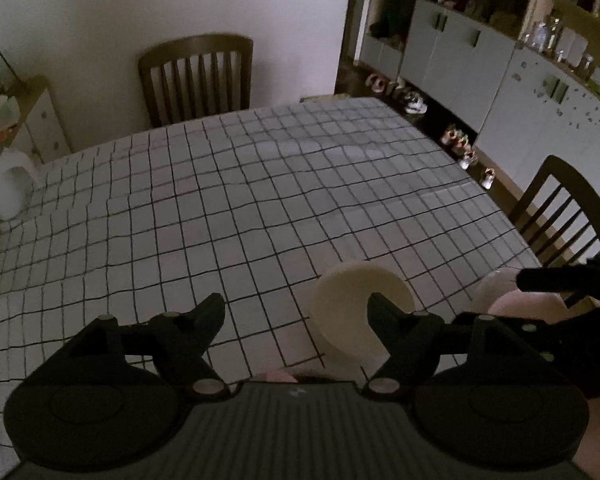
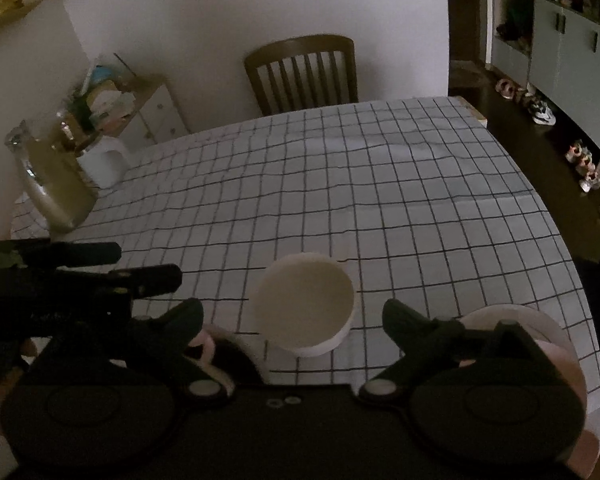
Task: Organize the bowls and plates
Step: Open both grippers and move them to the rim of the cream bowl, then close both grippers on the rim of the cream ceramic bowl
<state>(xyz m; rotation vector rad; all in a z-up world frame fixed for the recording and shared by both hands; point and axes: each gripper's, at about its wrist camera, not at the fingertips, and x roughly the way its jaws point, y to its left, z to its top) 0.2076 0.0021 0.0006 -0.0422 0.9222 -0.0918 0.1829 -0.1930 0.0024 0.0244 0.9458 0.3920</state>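
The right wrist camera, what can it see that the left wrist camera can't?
Only the right wrist view shows a glass jug at the table's far left and the bowl's whole round rim. Only the left wrist view shows a second chair at the right side and tall cupboards. Both show the checked tablecloth, the chair by the wall, the white bowl and open tongs.

Both wrist cameras sit just behind their own fingers, tilted steeply down over the near edge of the checked table (image 1: 228, 200) toward the far chair (image 2: 302, 74) — side by side, close above — both taking in the white bowl (image 2: 304, 304).
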